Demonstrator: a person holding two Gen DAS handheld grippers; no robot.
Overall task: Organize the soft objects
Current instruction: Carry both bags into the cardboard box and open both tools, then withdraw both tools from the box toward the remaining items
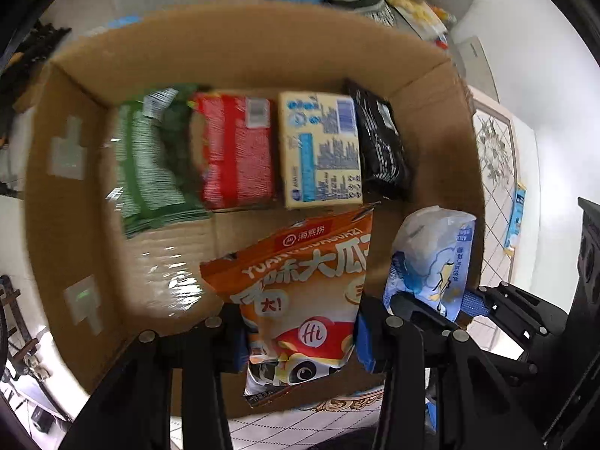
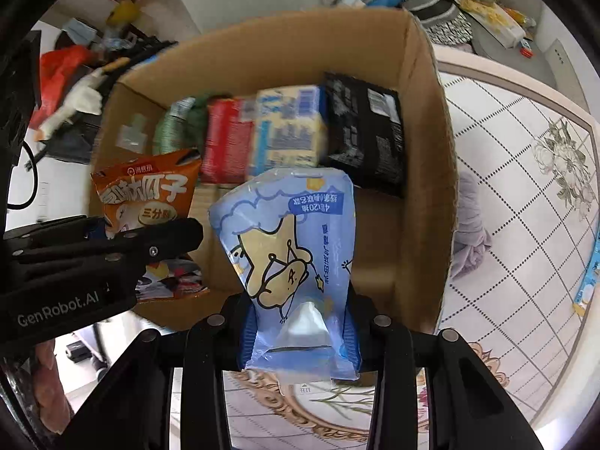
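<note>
Left gripper (image 1: 300, 341), left wrist view: jaws closed on the lower part of an orange snack bag (image 1: 300, 292), blue pads pressing both sides at lower centre of the frame. Bag hangs over the open cardboard box (image 1: 67, 225), which fills most of the frame. Along the box's far wall, left to right, in a row: green packet (image 1: 150, 165), red packet (image 1: 236, 150), pale yellow carton (image 1: 318, 150), black packet (image 1: 378, 142); neighbours touch or nearly touch. Green packet is motion-blurred. At lower right of the frame, the right gripper (image 1: 431, 307) grips a light blue tissue pack (image 1: 431, 258), just beside the orange bag, close to the box's right wall. Patterned floor mat (image 1: 495, 157) at right edge, outside the box.

Right wrist view: right gripper (image 2: 300, 337) at lower centre, jaws closed on the bottom end of the light blue tissue pack (image 2: 292, 247); the pack is pinched narrow between the pads and stands above the box's near-right area. Left gripper (image 2: 112, 243) enters from the left edge, holding the orange snack bag (image 2: 150, 195) over the box's left side. Cardboard box (image 2: 423, 187) centre frame; the four packets line its far wall: green (image 2: 176, 127), red (image 2: 225, 138), yellow (image 2: 288, 131), black (image 2: 363, 138). Floor mat (image 2: 525, 225) at right, with a pale crumpled cloth (image 2: 468, 225) on it touching the box's outer wall.
</note>
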